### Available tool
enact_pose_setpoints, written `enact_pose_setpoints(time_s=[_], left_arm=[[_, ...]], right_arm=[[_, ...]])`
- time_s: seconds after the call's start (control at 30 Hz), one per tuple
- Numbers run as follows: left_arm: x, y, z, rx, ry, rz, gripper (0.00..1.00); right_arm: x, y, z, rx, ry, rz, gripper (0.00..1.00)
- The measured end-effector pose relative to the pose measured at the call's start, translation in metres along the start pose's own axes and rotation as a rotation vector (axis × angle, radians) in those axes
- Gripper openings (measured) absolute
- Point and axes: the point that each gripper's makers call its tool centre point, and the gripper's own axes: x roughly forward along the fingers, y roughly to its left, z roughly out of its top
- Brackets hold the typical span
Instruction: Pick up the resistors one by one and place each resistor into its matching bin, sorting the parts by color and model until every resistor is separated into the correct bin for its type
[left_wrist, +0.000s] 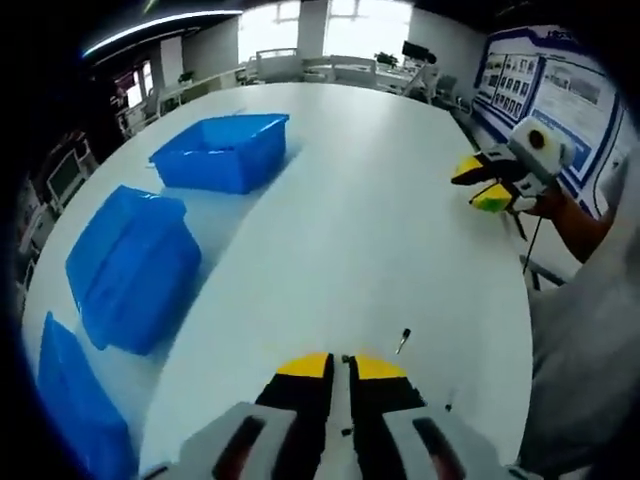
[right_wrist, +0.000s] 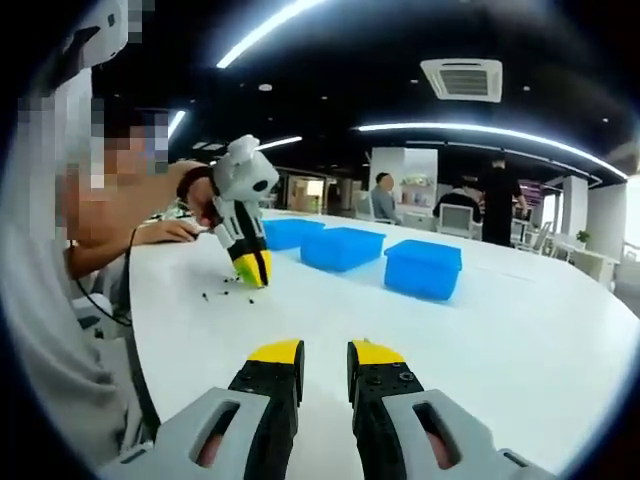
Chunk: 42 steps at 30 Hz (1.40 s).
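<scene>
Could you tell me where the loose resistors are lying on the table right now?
In the right gripper view, the resistors lie scattered on the white table beside the left gripper, well short of the blue bins.

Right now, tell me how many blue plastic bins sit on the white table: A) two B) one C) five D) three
D: three blue plastic bins stand in a row on the white table in the right gripper view, and the left gripper view shows three along the table's left side.
</scene>
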Motion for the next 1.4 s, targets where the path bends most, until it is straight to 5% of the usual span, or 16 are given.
enact_pose_setpoints(time_s=[0.2, 0.3, 0.43, 0.57, 0.7, 0.8, 0.87, 0.97, 1.07, 1.23, 1.4], left_arm=[[-0.001, -0.005, 0.0, 0.078, 0.012, 0.0, 0.05], [-0.003, -0.005, -0.001, 0.056, -0.015, -0.022, 0.05], [-0.019, -0.011, 0.019, 0.005, -0.19, -0.093, 0.04], [-0.049, -0.004, 0.044, -0.017, -0.375, -0.094, 0.04], [-0.078, 0.019, 0.067, -0.059, -0.561, -0.038, 0.04], [-0.103, 0.057, 0.086, -0.198, -0.75, 0.052, 0.04], [-0.111, 0.086, 0.089, -0.294, -0.823, 0.138, 0.04], [-0.11, 0.126, 0.079, -0.328, -0.794, 0.307, 0.04], [-0.107, 0.148, 0.077, -0.361, -0.793, 0.384, 0.04], [-0.104, 0.16, 0.073, -0.51, -0.819, 0.362, 0.11], [-0.107, 0.158, 0.07, -0.509, -0.817, 0.368, 0.15]], right_arm=[[-0.002, -0.002, -0.003, 0.009, 0.003, -0.009, 0.2], [-0.002, -0.003, -0.003, 0.011, 0.004, -0.011, 0.2], [-0.003, -0.005, -0.002, 0.01, 0.0, -0.013, 0.2], [-0.001, -0.005, -0.003, 0.008, 0.008, -0.009, 0.2], [0.004, -0.002, -0.001, 0.004, 0.005, 0.002, 0.2], [0.006, 0.001, 0.002, -0.001, 0.0, 0.01, 0.2], [0.007, 0.003, 0.002, -0.003, -0.001, 0.014, 0.2], [0.007, 0.004, 0.003, -0.007, 0.001, 0.015, 0.2], [0.005, 0.004, 0.002, -0.006, 0.003, 0.01, 0.2], [-0.003, 0.004, -0.001, 0.001, 0.007, -0.005, 0.2], [-0.005, 0.001, -0.004, 0.012, 0.011, -0.018, 0.2]])
